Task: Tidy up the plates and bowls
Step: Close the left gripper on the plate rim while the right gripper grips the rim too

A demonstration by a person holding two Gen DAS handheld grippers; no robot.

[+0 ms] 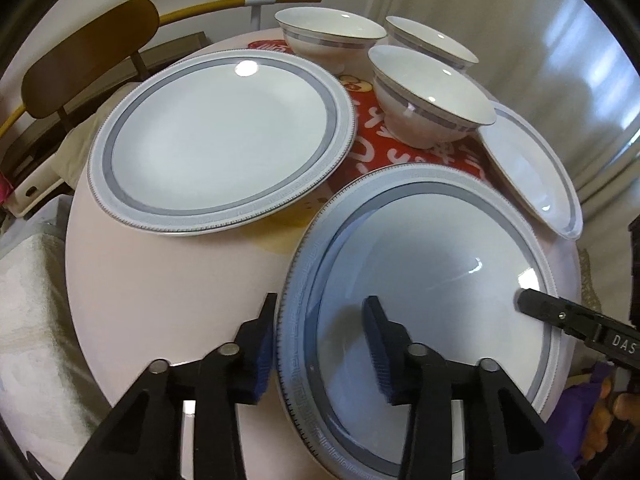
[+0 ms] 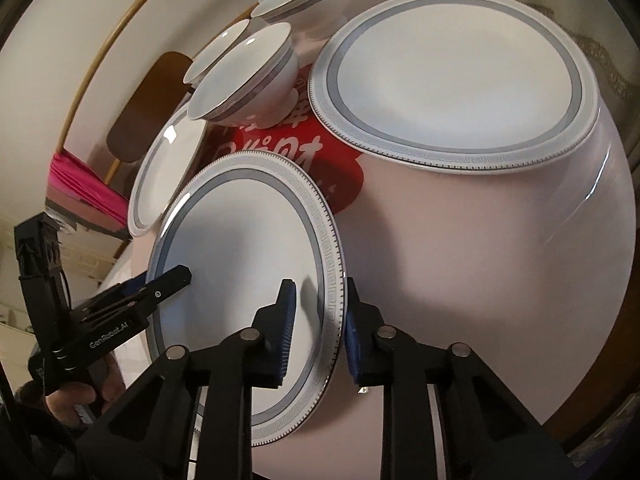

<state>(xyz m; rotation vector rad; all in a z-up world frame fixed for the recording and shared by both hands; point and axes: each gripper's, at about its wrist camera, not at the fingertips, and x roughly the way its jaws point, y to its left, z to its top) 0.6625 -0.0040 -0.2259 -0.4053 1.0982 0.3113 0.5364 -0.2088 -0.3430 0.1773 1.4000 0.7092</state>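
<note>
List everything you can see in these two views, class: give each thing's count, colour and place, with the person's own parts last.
Round table: one, pale pink, under all the dishes.
Printed mat: one, red with white characters, mid-table.
Ceramic bowls: three, white with grey-blue bands, grouped at the far side.
Ceramic plates: three, white with grey-blue bands; far plate flat on the table, side plate beside the bowls, near plate at the front.
Chair back: one, brown, behind the table.
Curved tube: one, yellow, behind the table.
Left gripper: one, black with blue pads, shut on the near plate's rim.
Right gripper: one, same colours, shut on the opposite rim.
Hand: one, holding the left gripper.
</note>
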